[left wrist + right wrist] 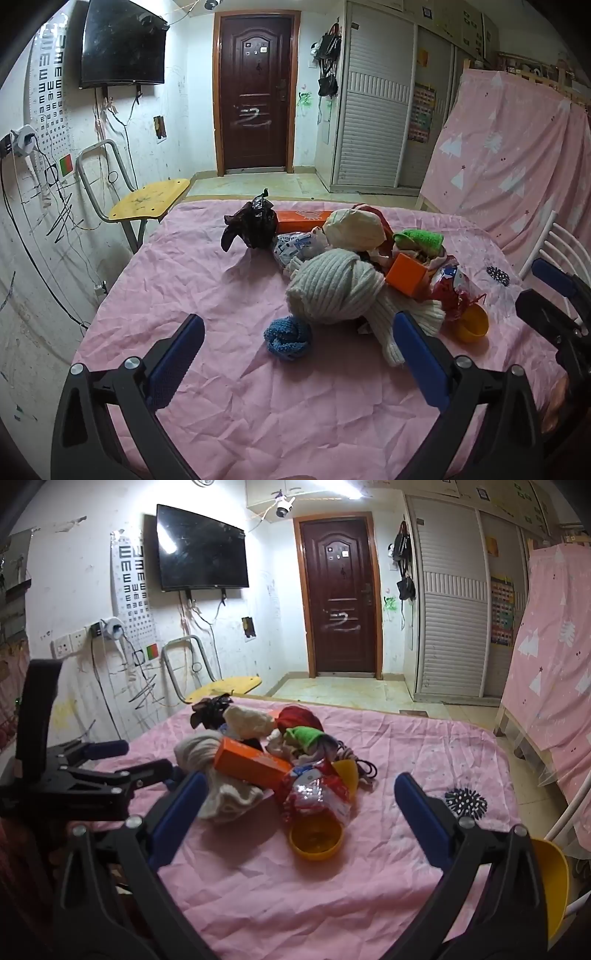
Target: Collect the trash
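A heap of litter and cloth lies on the pink-covered table (229, 398). It holds a black plastic bag (251, 225), an orange carton (251, 762), a red and white wrapper (317, 794), a yellow bowl (316, 840), a cream knitted cloth (332, 286) and a small blue knitted piece (286, 338). My left gripper (298, 319) is open, short of the blue piece and the cream cloth. My right gripper (300, 781) is open too, with the wrapper and bowl ahead between its fingers but untouched. Each gripper shows in the other's view, the right gripper (543, 291) and the left gripper (136, 758).
A yellow chair (151, 199) stands at the table's far left corner and a white chair (554, 240) at its right edge. A pink-draped frame (517, 147) fills the right side. A black cable (362, 766) and a black spiky ball (465, 803) lie on the cloth.
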A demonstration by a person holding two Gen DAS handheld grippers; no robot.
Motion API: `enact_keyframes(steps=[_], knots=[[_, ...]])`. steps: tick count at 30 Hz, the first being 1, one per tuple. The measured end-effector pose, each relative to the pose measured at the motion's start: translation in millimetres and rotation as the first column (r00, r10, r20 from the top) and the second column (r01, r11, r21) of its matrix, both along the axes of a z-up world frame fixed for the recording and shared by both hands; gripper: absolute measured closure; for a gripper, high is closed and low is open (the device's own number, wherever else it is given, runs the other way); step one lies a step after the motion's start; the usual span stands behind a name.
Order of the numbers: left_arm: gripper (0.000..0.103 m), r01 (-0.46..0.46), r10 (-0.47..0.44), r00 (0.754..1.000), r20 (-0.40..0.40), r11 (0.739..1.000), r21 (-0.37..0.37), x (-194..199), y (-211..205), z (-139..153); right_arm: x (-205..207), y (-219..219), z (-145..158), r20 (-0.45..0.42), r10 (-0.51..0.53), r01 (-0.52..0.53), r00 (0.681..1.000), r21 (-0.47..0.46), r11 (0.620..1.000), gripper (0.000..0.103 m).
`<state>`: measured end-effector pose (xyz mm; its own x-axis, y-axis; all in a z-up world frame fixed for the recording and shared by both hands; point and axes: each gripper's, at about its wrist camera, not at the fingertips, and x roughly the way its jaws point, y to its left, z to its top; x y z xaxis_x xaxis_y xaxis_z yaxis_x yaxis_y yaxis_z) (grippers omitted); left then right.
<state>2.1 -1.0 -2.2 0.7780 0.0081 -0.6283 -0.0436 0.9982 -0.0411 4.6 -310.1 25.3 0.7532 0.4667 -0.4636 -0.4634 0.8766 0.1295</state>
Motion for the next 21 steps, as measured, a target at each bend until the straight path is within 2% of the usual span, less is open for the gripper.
enact_keyframes(steps=[21], knots=[[0.009,0.008,-0.008,1.000,-0.007,1.000,0.001,-2.4,-2.3,-2.2,-0.3,1.6,0.0,0.001,0.001,-0.001,1.000,-0.005,1.000,0.005]])
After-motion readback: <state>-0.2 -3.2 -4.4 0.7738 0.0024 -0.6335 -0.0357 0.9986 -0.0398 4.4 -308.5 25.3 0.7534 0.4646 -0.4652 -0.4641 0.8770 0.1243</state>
